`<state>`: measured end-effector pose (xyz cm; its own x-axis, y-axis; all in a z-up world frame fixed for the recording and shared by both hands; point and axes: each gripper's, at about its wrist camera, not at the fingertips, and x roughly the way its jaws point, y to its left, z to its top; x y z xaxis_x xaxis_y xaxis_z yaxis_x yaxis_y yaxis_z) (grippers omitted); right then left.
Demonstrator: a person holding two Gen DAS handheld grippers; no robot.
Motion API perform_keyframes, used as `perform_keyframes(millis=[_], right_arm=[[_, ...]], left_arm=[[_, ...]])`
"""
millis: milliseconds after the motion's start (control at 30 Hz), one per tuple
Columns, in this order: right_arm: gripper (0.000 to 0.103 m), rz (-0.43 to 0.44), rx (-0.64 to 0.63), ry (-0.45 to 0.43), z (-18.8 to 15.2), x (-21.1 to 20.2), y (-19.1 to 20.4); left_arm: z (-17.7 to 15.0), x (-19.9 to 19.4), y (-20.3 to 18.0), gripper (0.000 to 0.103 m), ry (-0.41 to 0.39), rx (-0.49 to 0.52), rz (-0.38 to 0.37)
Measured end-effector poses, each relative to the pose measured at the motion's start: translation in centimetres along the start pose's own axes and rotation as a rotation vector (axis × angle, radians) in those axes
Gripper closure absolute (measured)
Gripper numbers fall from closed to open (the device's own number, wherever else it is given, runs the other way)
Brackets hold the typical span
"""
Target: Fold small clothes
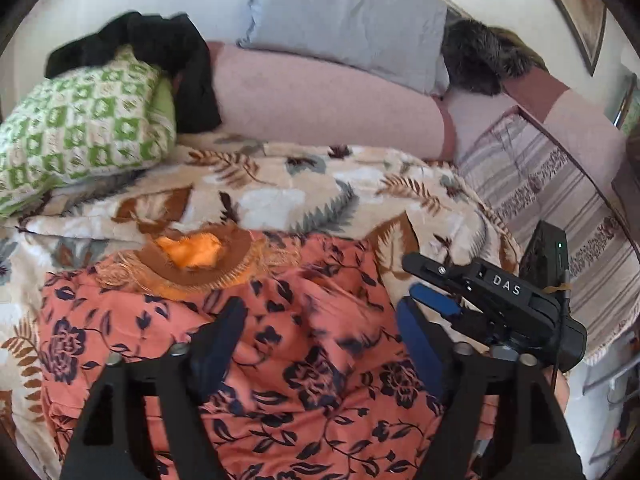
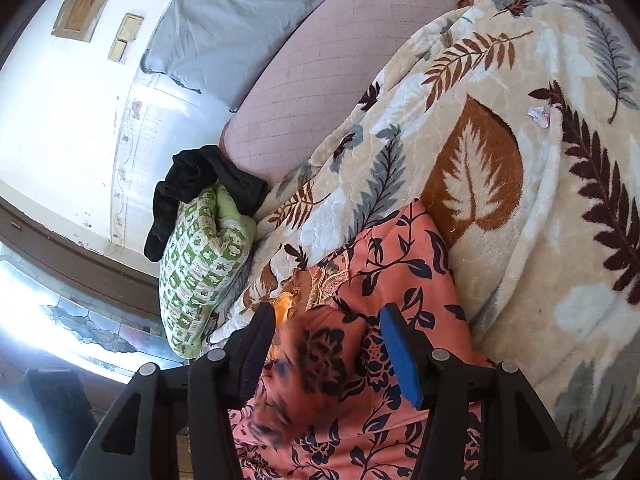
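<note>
An orange garment with dark floral print (image 1: 320,400) (image 2: 400,264) lies spread on a leaf-patterned blanket (image 1: 280,188) (image 2: 500,240). Its brown neckline with orange lining (image 1: 192,256) (image 2: 289,301) points away from me. My left gripper (image 1: 320,336) hovers over the garment's middle, open wide, with nothing pinched between its fingers. My right gripper (image 1: 412,280) (image 2: 328,344) reaches in at the garment's right edge. It stands about half open over a raised, blurred bulge of the cloth, and the blue pad (image 2: 400,356) does not visibly pinch it.
A green checked pillow (image 1: 80,128) (image 2: 200,264) with a black garment (image 1: 160,52) (image 2: 192,184) draped over it lies at the far left. Behind it are a pink quilted roll (image 1: 320,100) and a grey pillow (image 1: 340,20). A striped sheet (image 1: 540,184) covers the bed's right side.
</note>
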<state>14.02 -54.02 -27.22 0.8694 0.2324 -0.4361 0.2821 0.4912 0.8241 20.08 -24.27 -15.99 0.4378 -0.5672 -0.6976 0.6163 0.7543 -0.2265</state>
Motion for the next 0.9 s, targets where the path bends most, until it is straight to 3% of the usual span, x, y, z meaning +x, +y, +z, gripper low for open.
perform_keyframes(millis=[133,267,433,500,600,633,667,733,800,900], right_arm=[[0.041,-0.007,-0.031,0.068,-0.4,1.0,0.4],[0.040,-0.095,-0.084,0.182,-1.5,3.5,0.8],[0.040,-0.239,-0.156,0.130,-1.2,4.4,-0.1],[0.040,-0.270,-0.161,0.100,-0.7,5.0,-1.0],[0.041,-0.201,-0.149,0.145,-0.6,7.2,-1.9],[0.050,-0.205,-0.158,0.158,-0.7,7.9,-2.0],[0.071,-0.235,-0.186,0.157,-1.0,8.5,-1.7],[0.090,-0.283,-0.261,0.146,-1.6,8.8,-0.4],[0.094,-0.238,-0.306,0.078,-1.7,7.5,1.6],[0.094,-0.233,-0.455,-0.117,-1.8,4.4,5.3]], left_arm=[[-0.7,-2.1,6.0,0.019,-0.099,-0.122,0.153],[-4.0,-2.0,13.1,0.019,-0.102,-0.285,0.345],[-8.3,0.1,18.8,0.019,-0.045,-0.378,0.529],[-8.6,1.0,20.1,0.019,0.010,-0.391,0.567],[-8.9,1.4,20.7,0.019,0.013,-0.366,0.587],[-9.0,1.7,20.7,0.019,0.028,-0.347,0.597],[-9.2,2.1,20.8,0.019,0.046,-0.331,0.604],[-9.4,2.3,20.9,0.019,0.055,-0.313,0.599],[-9.3,1.8,21.0,0.019,0.035,-0.301,0.599],[-9.0,1.0,20.7,0.019,-0.008,-0.281,0.609]])
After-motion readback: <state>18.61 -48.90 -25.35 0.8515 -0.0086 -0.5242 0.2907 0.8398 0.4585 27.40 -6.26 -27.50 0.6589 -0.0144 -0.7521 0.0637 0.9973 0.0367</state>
